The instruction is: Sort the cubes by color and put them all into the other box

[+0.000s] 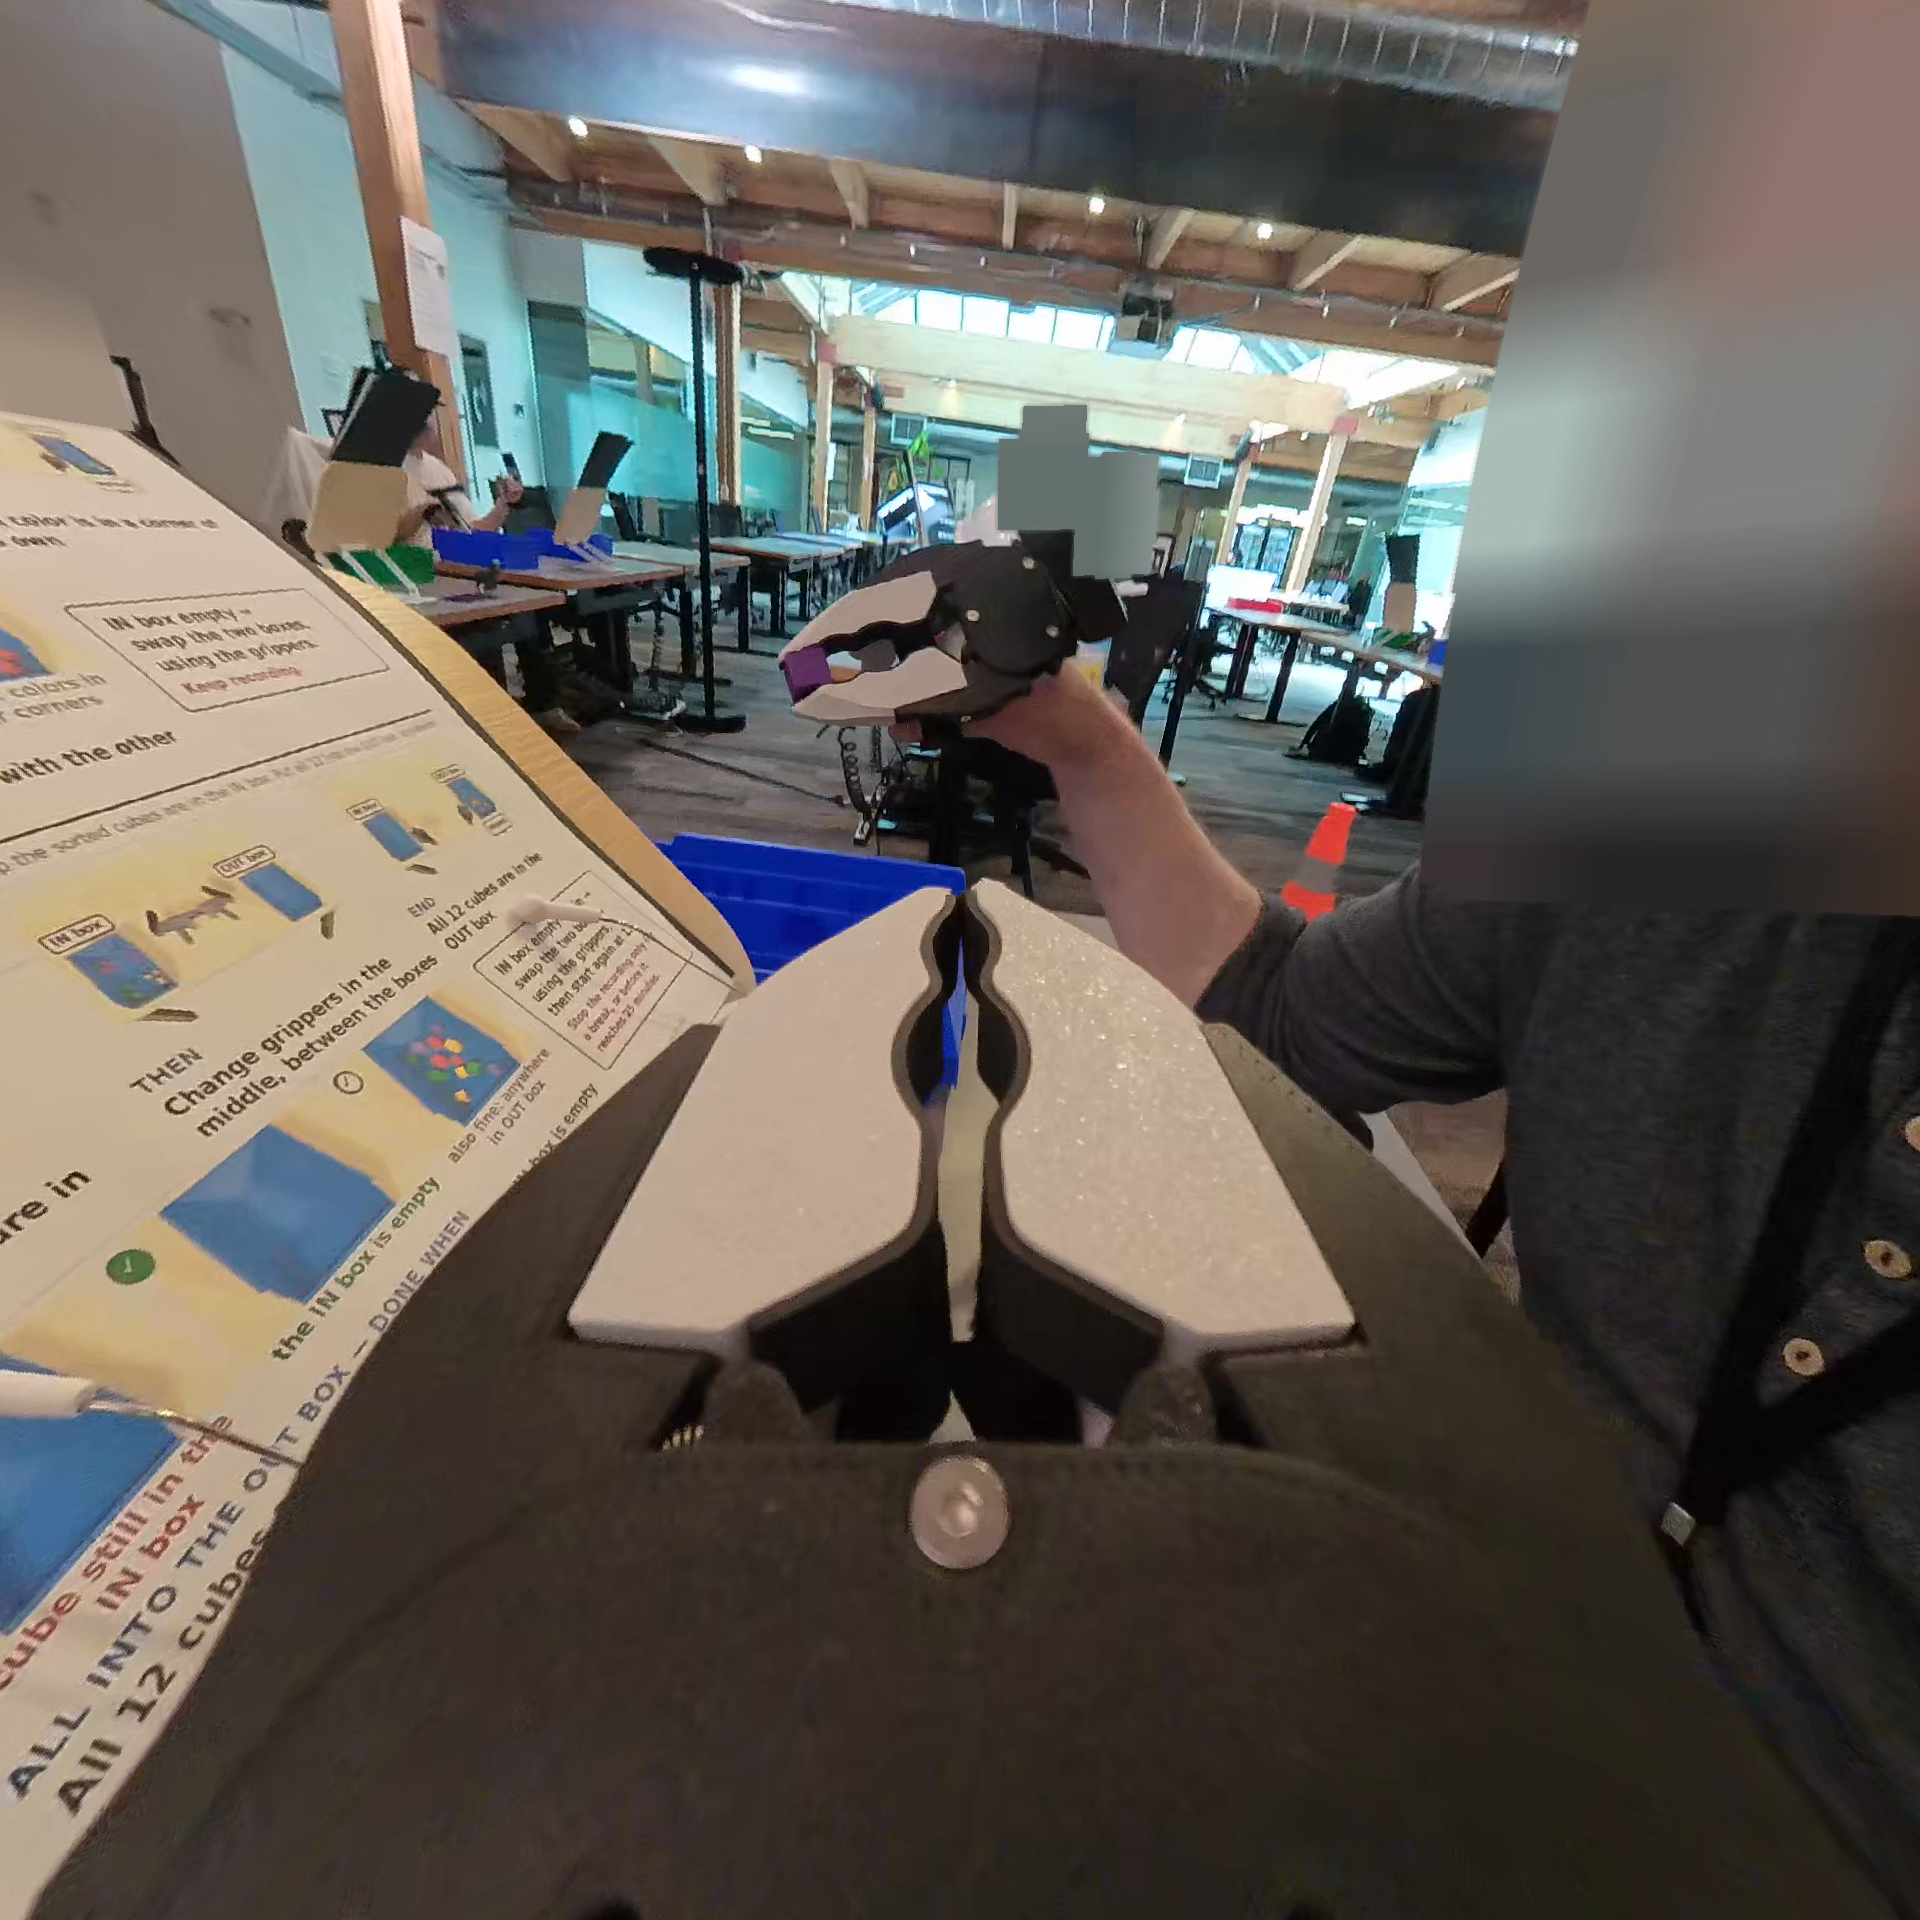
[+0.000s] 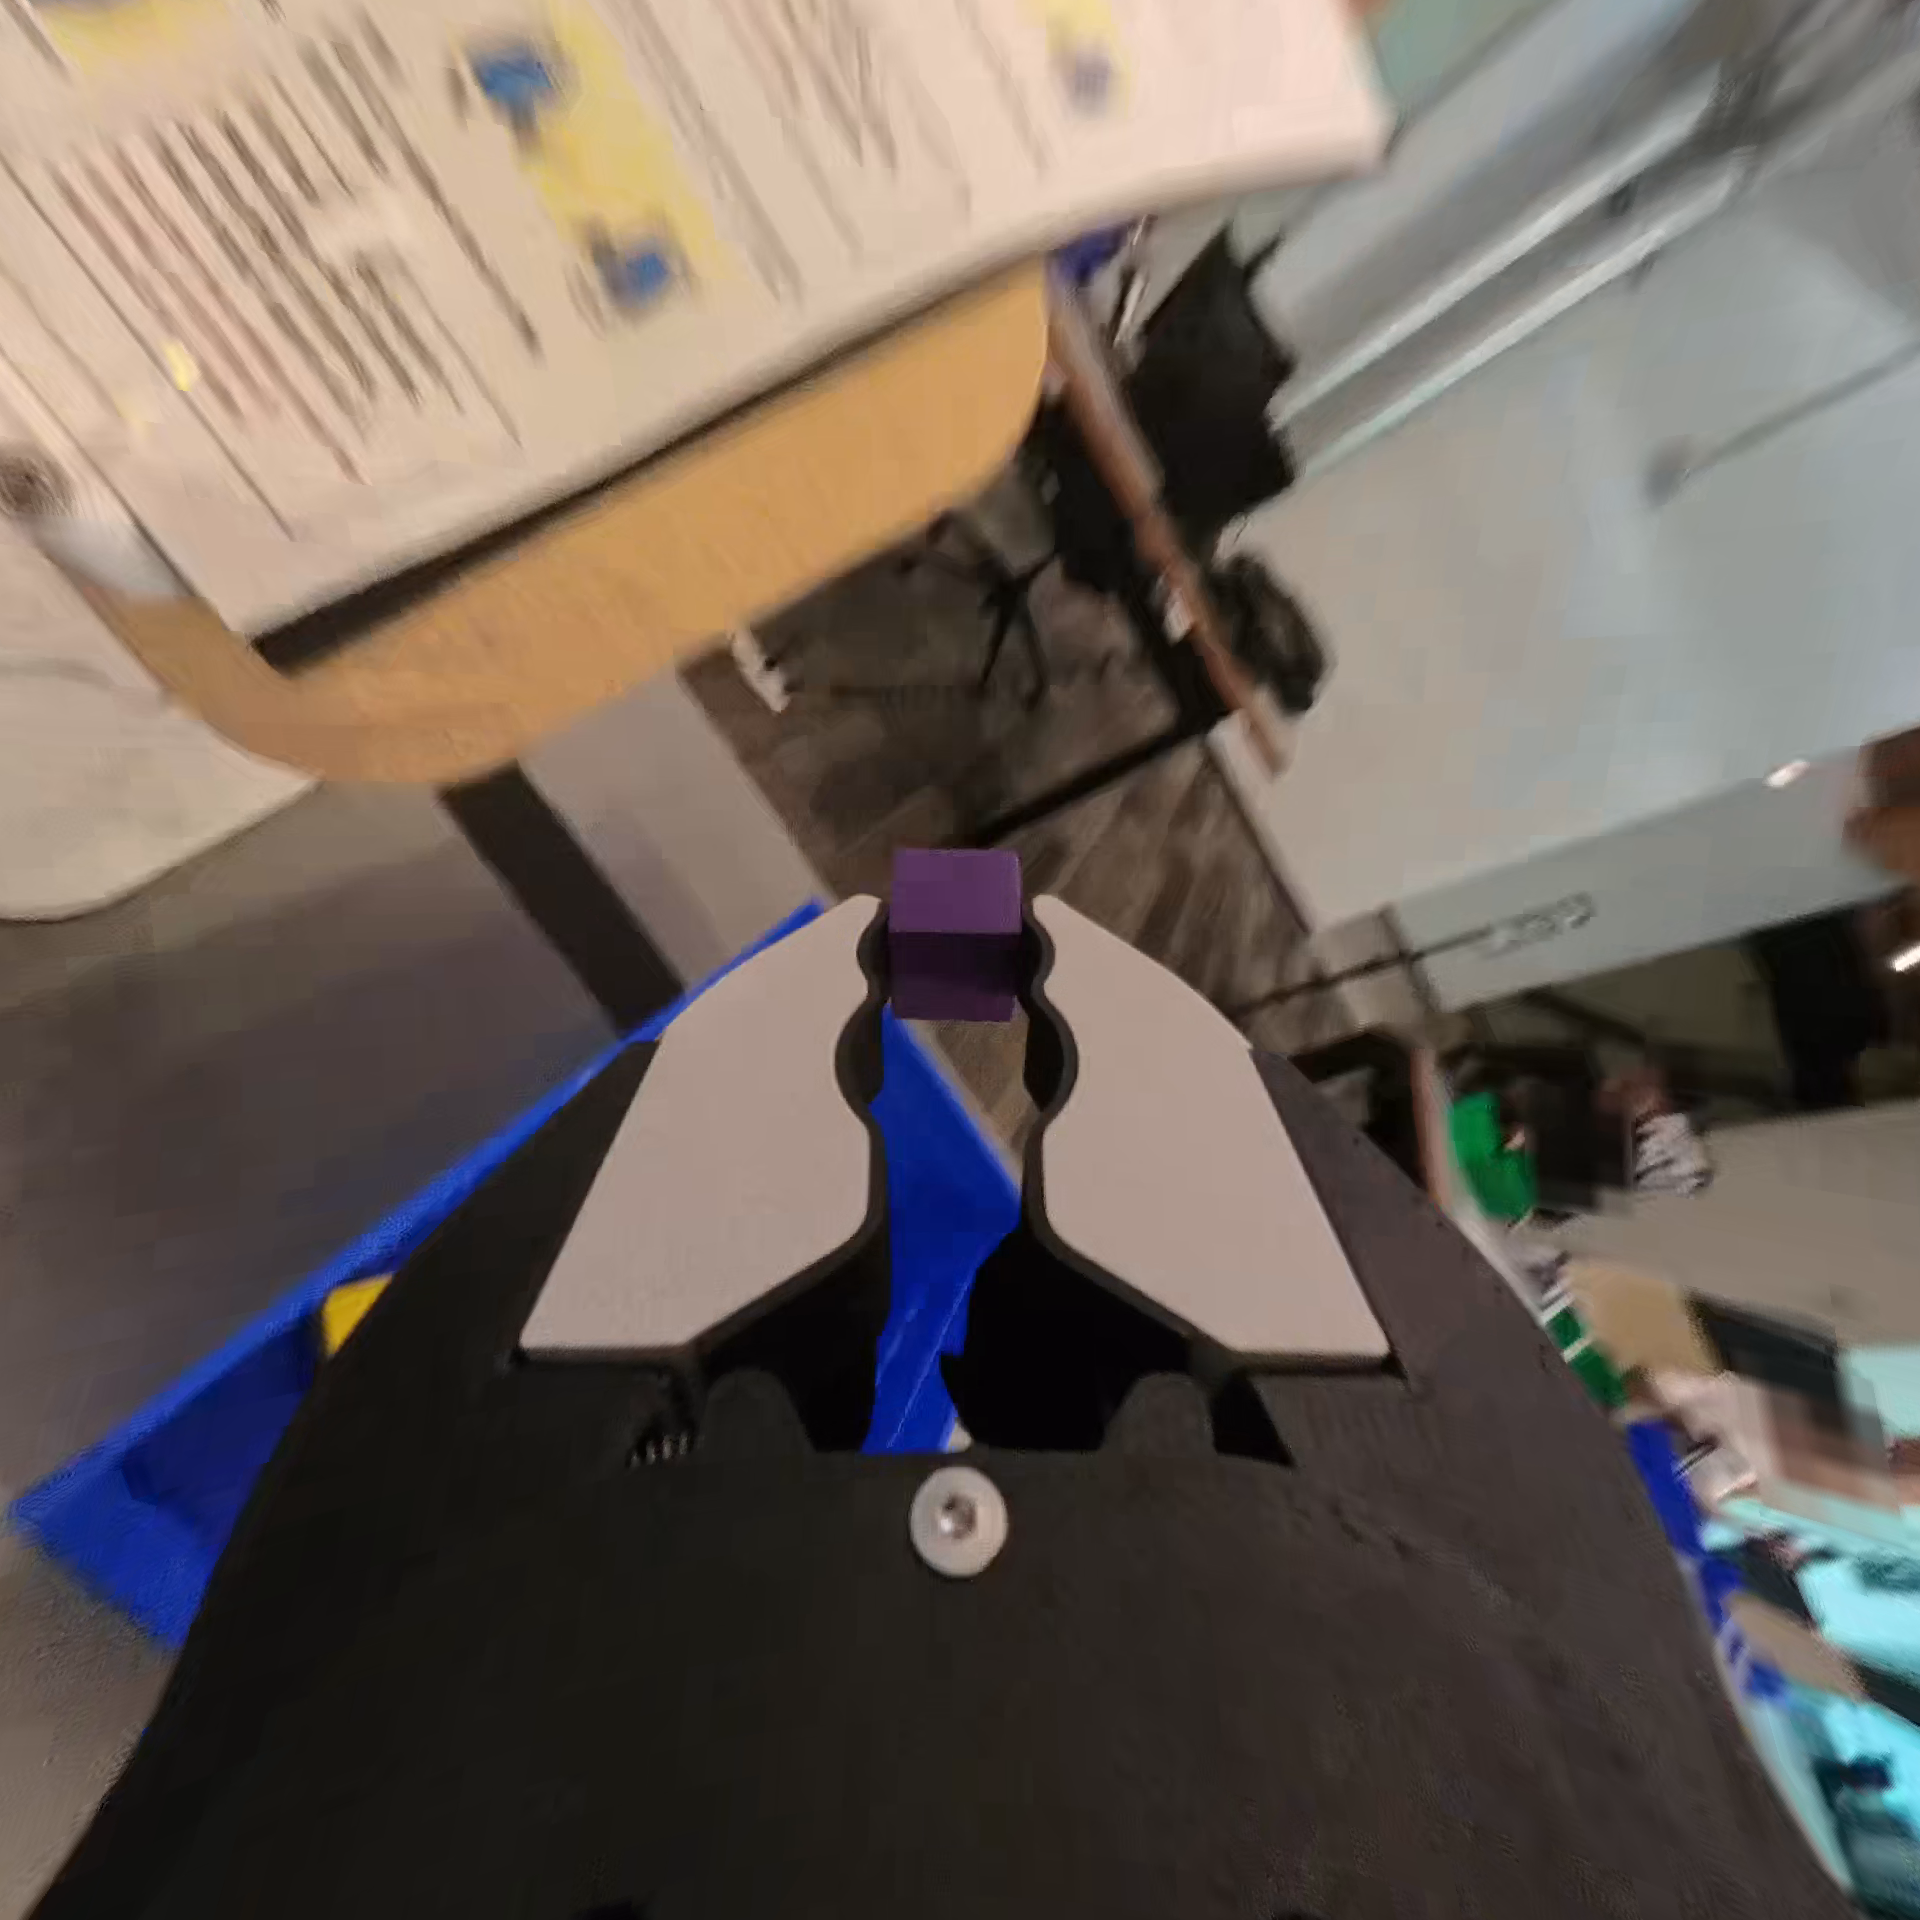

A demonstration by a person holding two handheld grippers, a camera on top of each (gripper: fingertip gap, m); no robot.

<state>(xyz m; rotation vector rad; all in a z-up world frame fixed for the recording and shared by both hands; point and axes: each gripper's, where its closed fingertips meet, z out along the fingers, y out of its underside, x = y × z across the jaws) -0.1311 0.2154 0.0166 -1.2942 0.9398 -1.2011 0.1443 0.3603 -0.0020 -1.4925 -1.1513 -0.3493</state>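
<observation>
My left gripper [image 1: 964, 902] is shut with nothing between its pads, raised above a blue box [image 1: 800, 906]. My right gripper [image 2: 954, 925] is shut on a purple cube [image 2: 954, 935], both pads pressed on its sides, held in the air. The left wrist view shows the right gripper [image 1: 805, 675] farther off, held up by a hand, with the purple cube [image 1: 805, 673] at its tips. A blue box [image 2: 940, 1174] lies below the right gripper, with a yellow cube [image 2: 348, 1311] showing inside at the left.
A tilted instruction sheet [image 1: 208, 935] on a wooden board [image 1: 540, 727] stands to the left, and shows in the right wrist view [image 2: 520, 260] too. The person's arm [image 1: 1164, 831] and dark shirt [image 1: 1662, 1247] fill the right. An orange cone [image 1: 1322, 857] stands on the floor.
</observation>
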